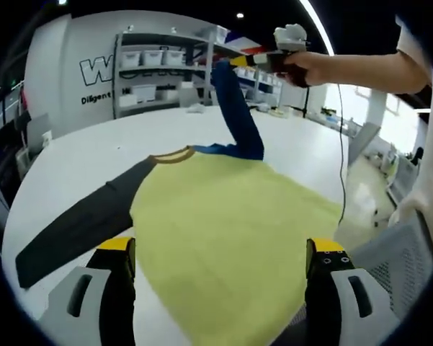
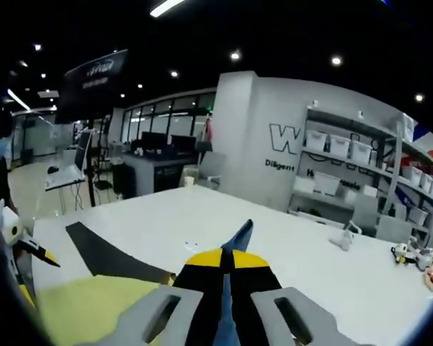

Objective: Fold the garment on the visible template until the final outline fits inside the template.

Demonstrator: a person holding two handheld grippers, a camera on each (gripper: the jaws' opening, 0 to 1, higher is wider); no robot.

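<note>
In the left gripper view, the left gripper [image 1: 220, 268] hangs over the near edge of the shirt [image 1: 230, 223], its jaws spread wide and holding nothing. The shirt lies flat on the white table [image 1: 94, 148], yellow body in the middle, its dark sleeve [image 1: 79, 227] stretched out to the left. At the far right the right gripper [image 1: 239, 62] lifts the blue sleeve [image 1: 239, 115] high, probably to fold it over the body. No template outline can be made out under the cloth, and the shirt's near hem is cut off.

In the right gripper view, the right gripper [image 2: 225, 268] has its jaws pressed together on the blue sleeve [image 2: 239, 236]. The cloth below the tips is hidden. The dark sleeve [image 2: 108, 256] lies on the table [image 2: 310, 259] to the left.
</note>
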